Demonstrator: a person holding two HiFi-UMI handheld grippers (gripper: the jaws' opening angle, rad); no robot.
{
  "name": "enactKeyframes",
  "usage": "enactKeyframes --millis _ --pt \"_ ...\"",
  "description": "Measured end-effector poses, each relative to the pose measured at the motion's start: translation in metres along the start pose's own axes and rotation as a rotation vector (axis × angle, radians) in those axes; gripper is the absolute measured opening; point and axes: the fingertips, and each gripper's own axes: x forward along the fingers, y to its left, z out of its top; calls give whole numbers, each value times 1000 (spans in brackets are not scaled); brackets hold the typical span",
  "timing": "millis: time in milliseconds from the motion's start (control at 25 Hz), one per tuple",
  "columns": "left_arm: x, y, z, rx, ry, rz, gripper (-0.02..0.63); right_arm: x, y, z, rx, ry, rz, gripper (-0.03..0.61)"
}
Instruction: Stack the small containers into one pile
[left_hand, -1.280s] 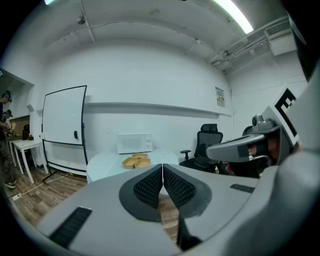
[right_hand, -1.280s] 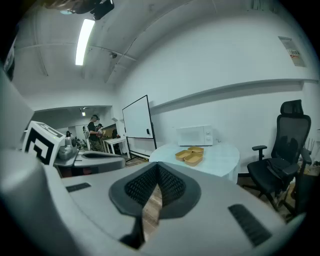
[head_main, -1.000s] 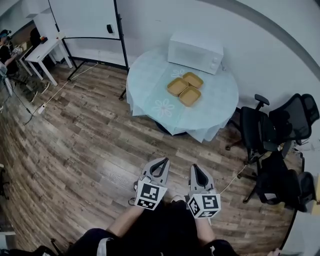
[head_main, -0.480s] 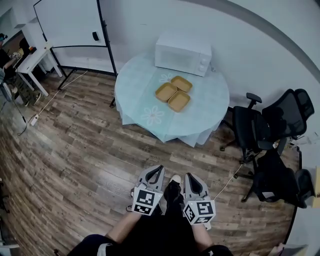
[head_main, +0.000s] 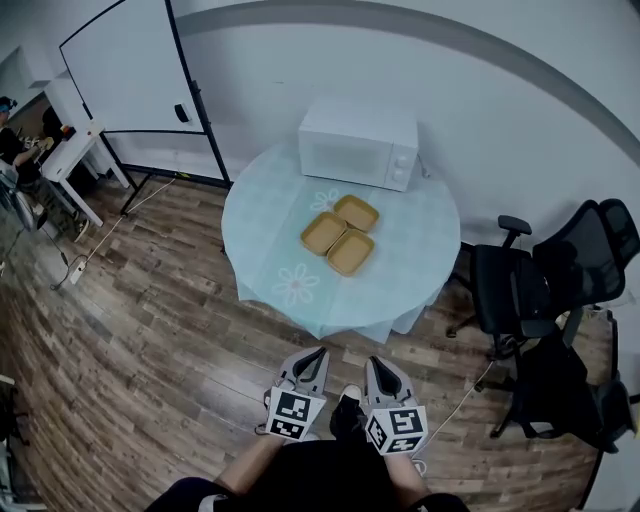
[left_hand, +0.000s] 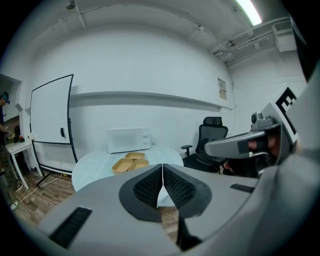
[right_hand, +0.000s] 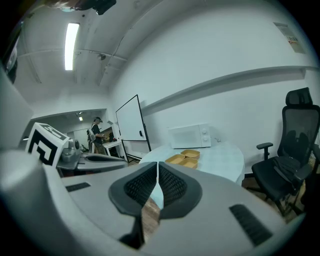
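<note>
Wide wood floor (head_main: 150, 330) all round, and up ahead, close by the wall, a round desk (head_main: 270, 215) draped in pale flowered blue. To its left, a whiteboard (head_main: 115, 70) on a stand; to its right, black office chairs (head_main: 515, 285). On the far part of the desk, a white microwave (head_main: 358, 142). Just in front of it, the three small containers (head_main: 350, 252) — shallow, tan, square with rounded corners, lying side by side in a tight cluster, edges touching or nearly so, none yet stacked.

Probably light, fairly stiff and smooth-sided; likely to slide on the draped top if nudged. Best pinched at a rim wall, one jaw inside and one outside, then lifted level and lowered into a neighbour.

Low in the head view, well apart from the desk, the left gripper (head_main: 316, 355) and the right gripper (head_main: 373, 364), held side by side above the floor. Jaws of both pressed together along a thin seam, nothing between them — to be opened before any hold can be taken.
</note>
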Motion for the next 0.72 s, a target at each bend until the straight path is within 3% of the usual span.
enactKeyframes --millis 360,720 --pt "83 23 42 -10 22 76 15 72 -73 41 -10 2 89 26" --pt "121 48 41 -51 65 130 15 130 -97 47 -16 49 159 26"
